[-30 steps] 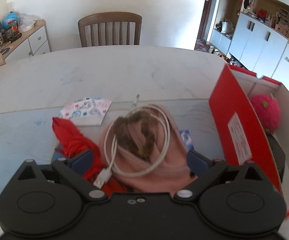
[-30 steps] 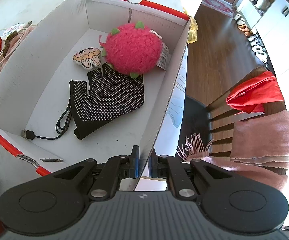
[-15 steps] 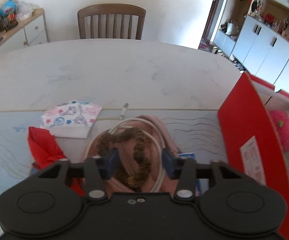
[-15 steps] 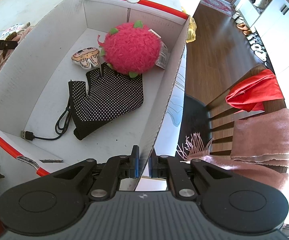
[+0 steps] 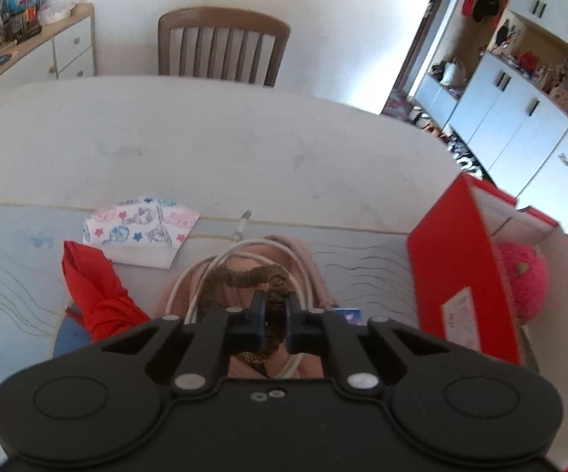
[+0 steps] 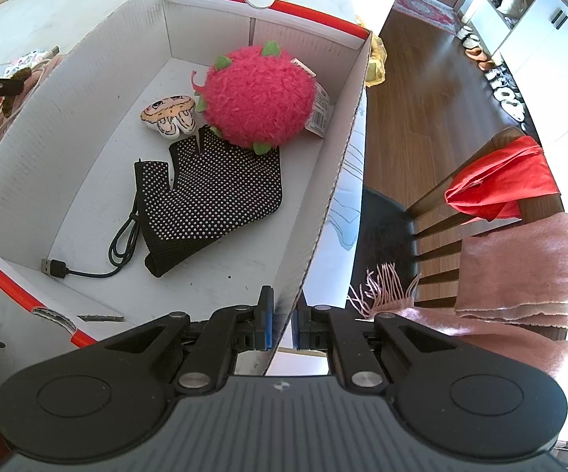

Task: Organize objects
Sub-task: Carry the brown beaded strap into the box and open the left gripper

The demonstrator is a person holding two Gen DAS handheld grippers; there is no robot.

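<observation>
My left gripper (image 5: 274,306) is shut on a brown scrunchie (image 5: 244,277) that lies on a pink cloth (image 5: 303,259) with a white cable (image 5: 221,261) looped around it. A red cloth (image 5: 95,287) and a patterned face mask (image 5: 138,224) lie to the left. My right gripper (image 6: 282,308) is shut on the near right wall of the red-and-white cardboard box (image 6: 335,157). The box holds a pink plush fruit (image 6: 258,96), a black dotted glove (image 6: 213,196), a black USB cable (image 6: 122,236) and a small mushroom toy (image 6: 170,112).
The box's red side (image 5: 460,267) stands right of the pile. A wooden chair (image 5: 221,45) is at the table's far side. Another chair (image 6: 492,204) draped with red and pink cloths stands right of the box, over wooden floor.
My left gripper has gone from wide open to shut on the scrunchie and has moved a little forward. The right gripper and box have not moved.
</observation>
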